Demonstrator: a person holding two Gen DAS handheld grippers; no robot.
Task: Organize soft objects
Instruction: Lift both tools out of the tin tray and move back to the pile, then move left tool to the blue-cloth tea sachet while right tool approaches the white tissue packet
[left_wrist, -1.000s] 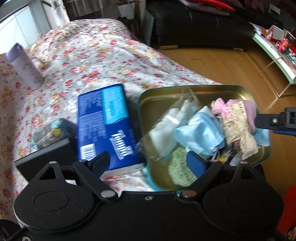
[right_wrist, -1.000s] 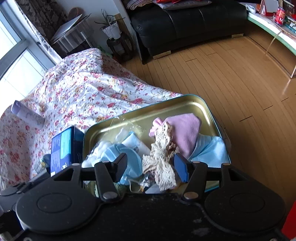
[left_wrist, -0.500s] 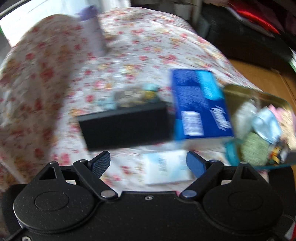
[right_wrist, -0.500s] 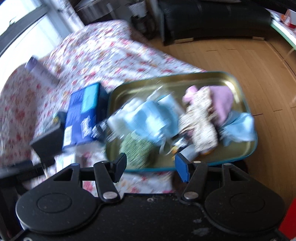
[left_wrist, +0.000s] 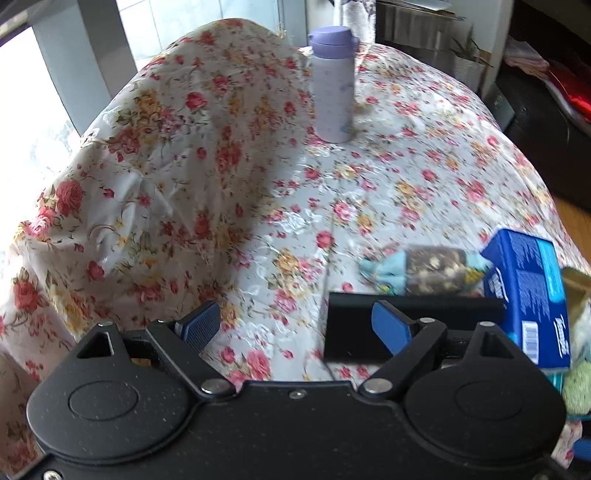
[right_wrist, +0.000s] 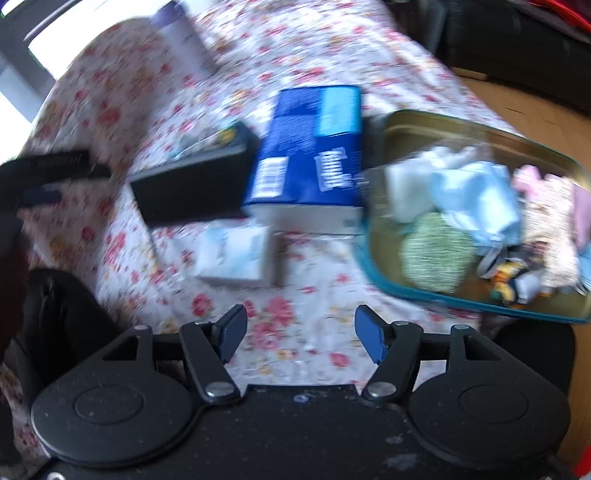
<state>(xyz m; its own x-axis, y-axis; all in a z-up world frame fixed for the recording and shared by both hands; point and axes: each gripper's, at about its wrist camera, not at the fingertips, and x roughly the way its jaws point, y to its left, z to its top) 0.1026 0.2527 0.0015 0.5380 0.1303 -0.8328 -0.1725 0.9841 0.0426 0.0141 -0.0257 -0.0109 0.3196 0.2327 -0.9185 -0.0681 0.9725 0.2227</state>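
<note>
Now both views have swung leftward off the tin tray (right_wrist: 480, 299) onto the flowered table (left_wrist: 229, 206). Leftmost, the left hand-held gripper (left_wrist: 295, 325) hangs wide and empty over bare cloth, the black box (left_wrist: 354, 332) at its right finger. The right hand-held gripper (right_wrist: 299, 332), whose jaws have just been opening, holds nothing; the small white tissue pack (right_wrist: 232, 254) lies just ahead, probably next. The soft things rest in the tray, far right.
</note>
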